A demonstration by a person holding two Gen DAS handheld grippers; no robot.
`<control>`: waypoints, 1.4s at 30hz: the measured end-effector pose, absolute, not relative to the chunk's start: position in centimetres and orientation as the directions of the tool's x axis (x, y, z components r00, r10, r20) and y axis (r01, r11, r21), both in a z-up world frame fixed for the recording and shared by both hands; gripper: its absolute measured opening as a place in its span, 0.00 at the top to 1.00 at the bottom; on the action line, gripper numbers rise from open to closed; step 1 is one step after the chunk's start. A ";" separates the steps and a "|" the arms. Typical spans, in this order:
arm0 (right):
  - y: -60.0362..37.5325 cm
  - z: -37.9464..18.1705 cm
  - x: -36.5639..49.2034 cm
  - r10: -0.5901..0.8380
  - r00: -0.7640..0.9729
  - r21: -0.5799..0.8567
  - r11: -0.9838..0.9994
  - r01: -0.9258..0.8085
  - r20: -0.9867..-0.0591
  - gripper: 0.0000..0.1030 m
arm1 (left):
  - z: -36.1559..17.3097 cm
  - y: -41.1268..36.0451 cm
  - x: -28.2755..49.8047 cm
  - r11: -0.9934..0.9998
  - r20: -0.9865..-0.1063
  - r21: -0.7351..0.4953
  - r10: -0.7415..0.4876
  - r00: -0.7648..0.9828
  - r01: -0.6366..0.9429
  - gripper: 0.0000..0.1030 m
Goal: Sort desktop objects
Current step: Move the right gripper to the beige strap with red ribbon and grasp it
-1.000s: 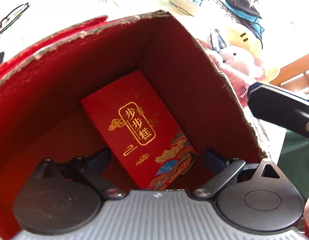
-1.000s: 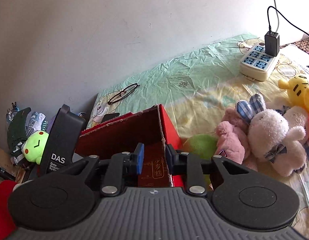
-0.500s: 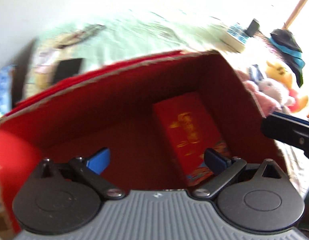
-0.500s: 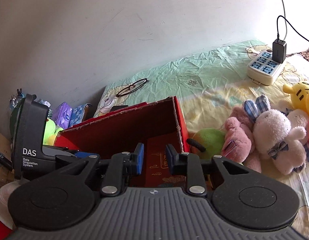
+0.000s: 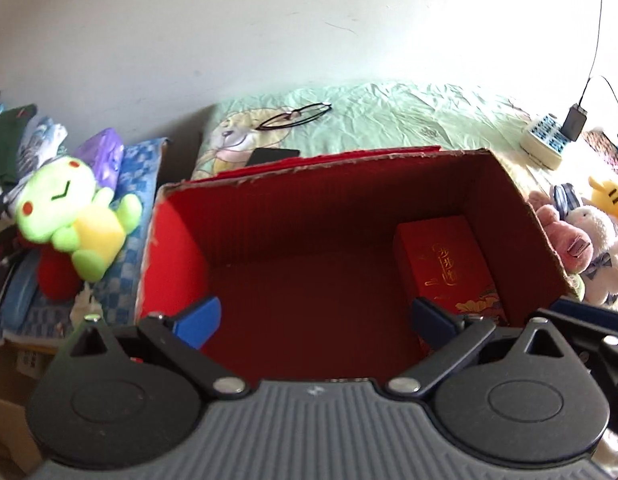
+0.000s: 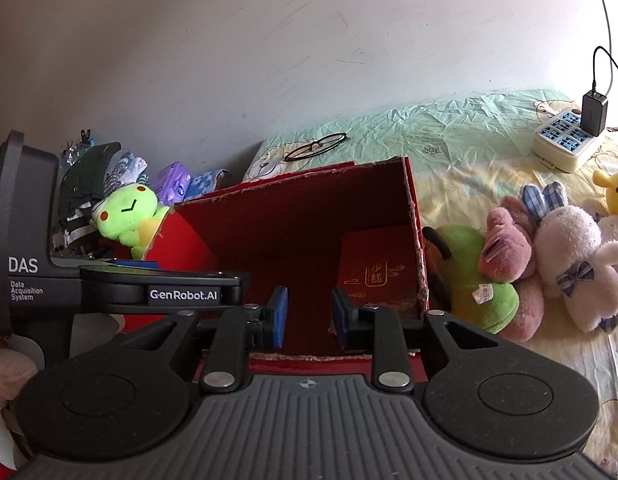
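A large red cardboard box (image 5: 337, 240) stands open on the bed sheet (image 5: 409, 120). The left gripper (image 5: 315, 316) hangs over its near edge with its blue pads spread wide and nothing between them. The right gripper (image 6: 307, 316) sits just right of it at the near rim, its pads only a narrow gap apart, holding nothing. Inside the box, a small red packet with gold lettering (image 5: 449, 264) lies on the floor against the right wall. To the right of the box lies a pile of plush toys (image 6: 557, 260); to the left sits a green frog plush (image 5: 69, 216). Far right, a power strip (image 6: 565, 148) carries a charger. On the far side, glasses (image 5: 295, 115) rest on the sheet.
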State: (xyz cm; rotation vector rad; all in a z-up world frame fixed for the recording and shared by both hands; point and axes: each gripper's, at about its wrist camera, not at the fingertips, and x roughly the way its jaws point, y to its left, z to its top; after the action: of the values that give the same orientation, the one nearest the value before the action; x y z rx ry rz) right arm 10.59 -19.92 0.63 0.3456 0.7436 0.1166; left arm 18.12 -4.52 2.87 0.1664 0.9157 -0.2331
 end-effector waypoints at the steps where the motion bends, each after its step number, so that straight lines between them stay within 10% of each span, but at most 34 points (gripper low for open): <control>1: -20.0 0.6 10.4 0.233 0.729 0.350 0.937 0.009 -0.644 0.73 | 3.0 -4.2 17.6 0.967 -0.798 0.043 -0.118 0.591 0.252 0.02; 14: -20.8 -1.1 8.0 0.326 0.632 0.356 0.931 -0.084 -0.703 0.73 | 2.4 -3.1 12.2 0.995 -0.799 0.040 -0.020 0.601 0.088 0.03; 42: -24.5 -9.0 8.5 0.522 0.383 0.591 0.803 0.080 -0.762 0.70 | -4.7 -6.0 3.7 0.899 -0.853 -0.270 -0.389 0.348 0.344 0.06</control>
State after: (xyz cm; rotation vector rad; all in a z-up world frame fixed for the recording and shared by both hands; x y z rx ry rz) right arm 8.48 -24.55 -9.03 0.6051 1.1594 0.3049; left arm 3.65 -6.01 -4.69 -0.0455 1.1181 -0.4757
